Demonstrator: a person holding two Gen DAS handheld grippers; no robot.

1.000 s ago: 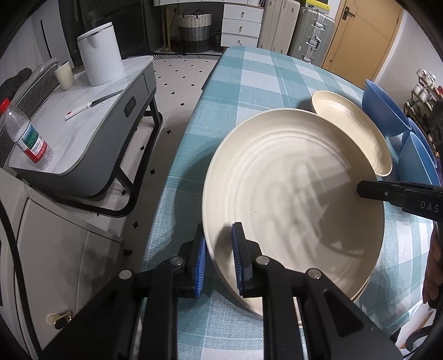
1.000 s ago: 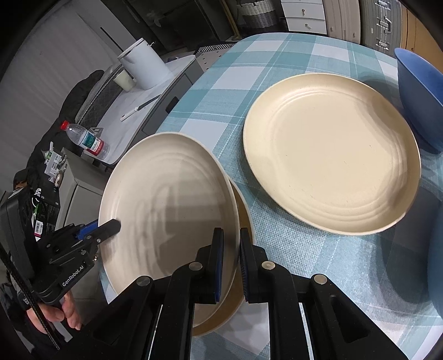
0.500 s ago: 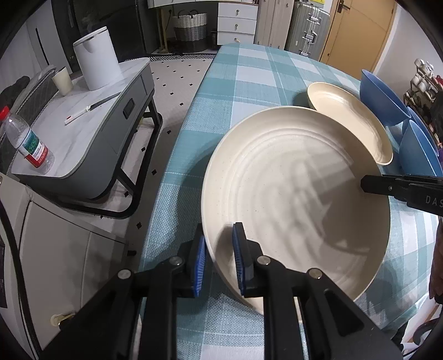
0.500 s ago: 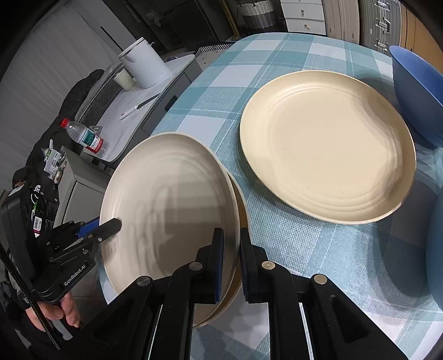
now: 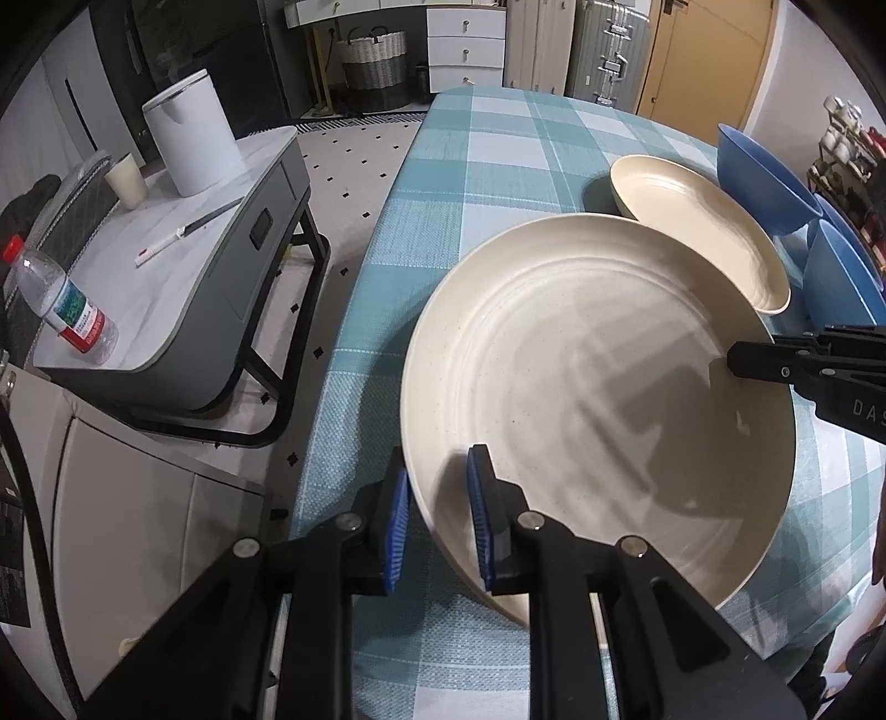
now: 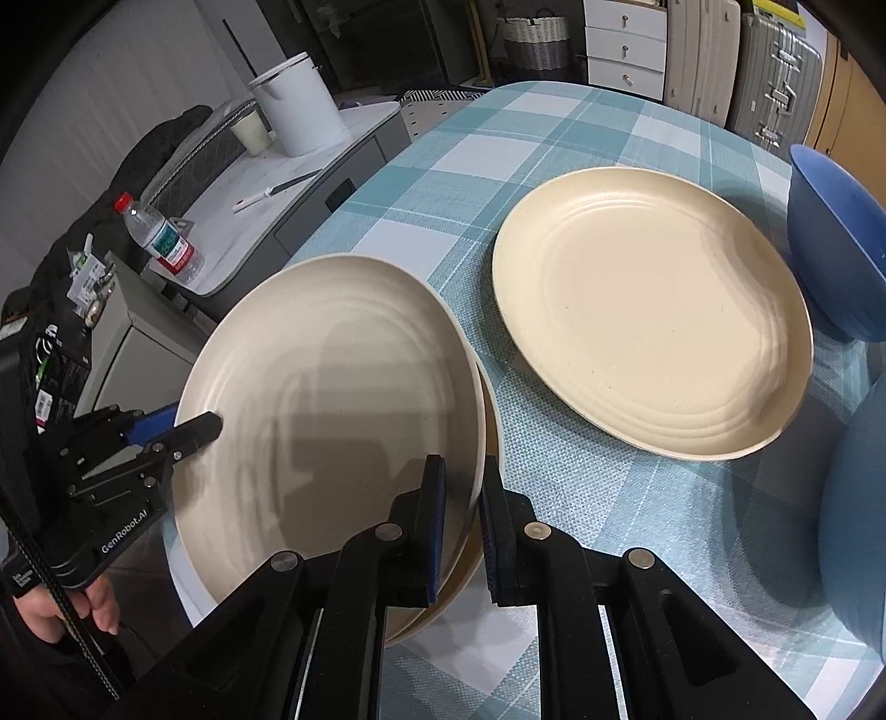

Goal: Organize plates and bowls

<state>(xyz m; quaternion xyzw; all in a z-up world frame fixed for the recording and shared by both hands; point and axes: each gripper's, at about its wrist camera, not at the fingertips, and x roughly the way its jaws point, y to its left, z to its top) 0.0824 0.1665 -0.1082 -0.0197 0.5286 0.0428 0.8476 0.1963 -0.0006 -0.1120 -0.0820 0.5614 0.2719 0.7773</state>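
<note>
Your left-hand camera looks steeply down along the left claw (image 5: 437, 518), close over the near rim of the big plate (image 5: 598, 399), with the side table (image 5: 166, 277) off to the claw's left. Your right-hand camera looks down along the right claw (image 6: 462, 520) from the plate's opposite rim. Both views share that plate, the second plate (image 6: 653, 310) beyond it and the checked tablecloth (image 5: 487, 166), and each shows the other claw.

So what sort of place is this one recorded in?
Most likely a home dining area. A table under a teal checked tablecloth holds cream plates and blue bowls, and behind it stand a white chest of drawers, a woven basket and suitcases.
</note>
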